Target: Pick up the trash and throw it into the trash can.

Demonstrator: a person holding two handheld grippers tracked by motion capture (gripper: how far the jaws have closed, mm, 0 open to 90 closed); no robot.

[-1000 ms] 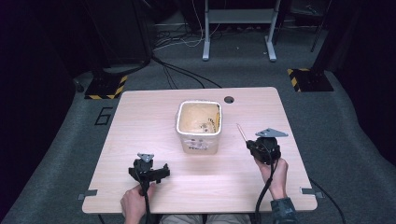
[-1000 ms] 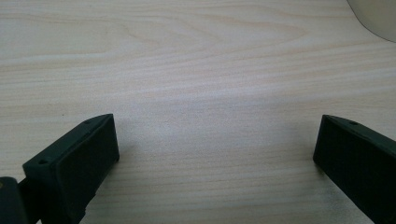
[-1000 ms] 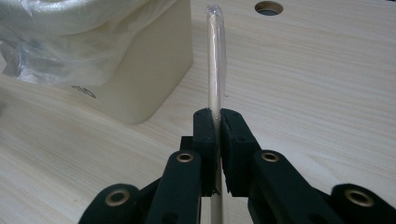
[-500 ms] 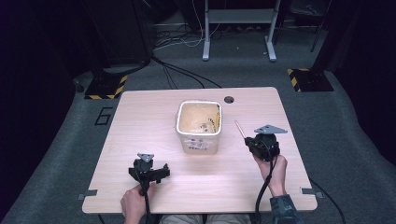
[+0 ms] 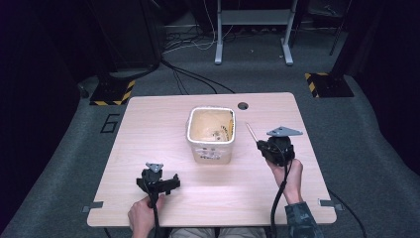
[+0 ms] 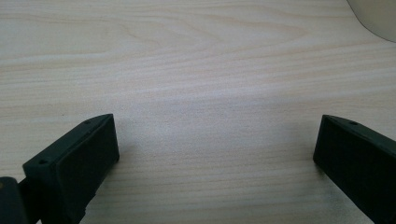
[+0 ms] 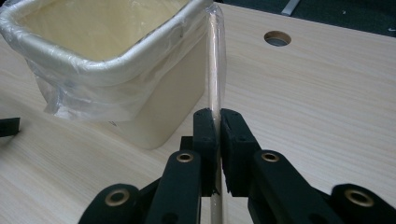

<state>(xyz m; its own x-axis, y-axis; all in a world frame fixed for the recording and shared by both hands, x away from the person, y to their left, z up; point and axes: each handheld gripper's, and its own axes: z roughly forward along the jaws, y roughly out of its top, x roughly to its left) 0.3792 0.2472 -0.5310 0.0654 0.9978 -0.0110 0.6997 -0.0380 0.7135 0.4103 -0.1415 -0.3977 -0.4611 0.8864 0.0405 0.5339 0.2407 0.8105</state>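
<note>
A cream bin (image 5: 210, 150) lined with a clear plastic bag stands at the middle of the wooden table (image 5: 148, 129). My right gripper (image 5: 262, 146) hovers just right of it, shut on a thin clear tube (image 5: 251, 132) that points away from me. In the right gripper view the tube (image 7: 215, 56) runs up from between the jaws of the gripper (image 7: 218, 116), close beside the bin (image 7: 154, 107). My left gripper (image 5: 157, 181) rests near the table's front left, open. Its jaws (image 6: 217, 135) stand wide apart over bare wood, with a corner of the bin (image 6: 379, 18) at the far right.
A round cable hole (image 5: 242, 105) lies in the table behind the bin. Some dark bits lie inside the bin. Yellow-black floor markers (image 5: 113, 93) and a metal stand (image 5: 252, 20) are on the dark carpet beyond the table.
My right gripper has risen a little and moved slightly away from me with the tube in it. The left gripper has stayed still.
</note>
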